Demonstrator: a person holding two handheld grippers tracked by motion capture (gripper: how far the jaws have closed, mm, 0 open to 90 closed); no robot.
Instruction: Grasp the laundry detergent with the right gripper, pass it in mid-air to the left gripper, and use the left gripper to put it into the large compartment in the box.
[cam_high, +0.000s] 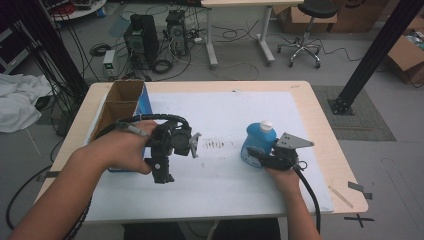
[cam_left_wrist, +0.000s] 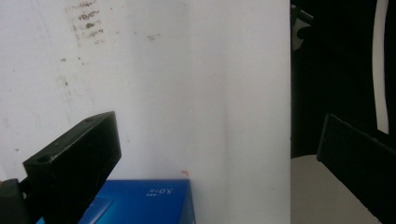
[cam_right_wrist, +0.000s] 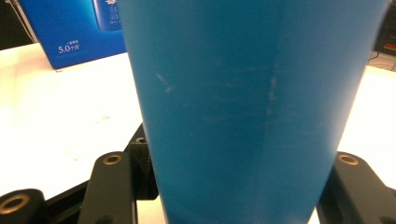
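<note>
One blue bottle (cam_right_wrist: 252, 107), base cropped

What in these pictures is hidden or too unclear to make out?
- Blue bottle: in the right gripper view its cap and base are cut off by the edges.
- Blue box: in the high view the person's left hand covers its near end.
- Box print: too small to read in the left gripper view.
</note>
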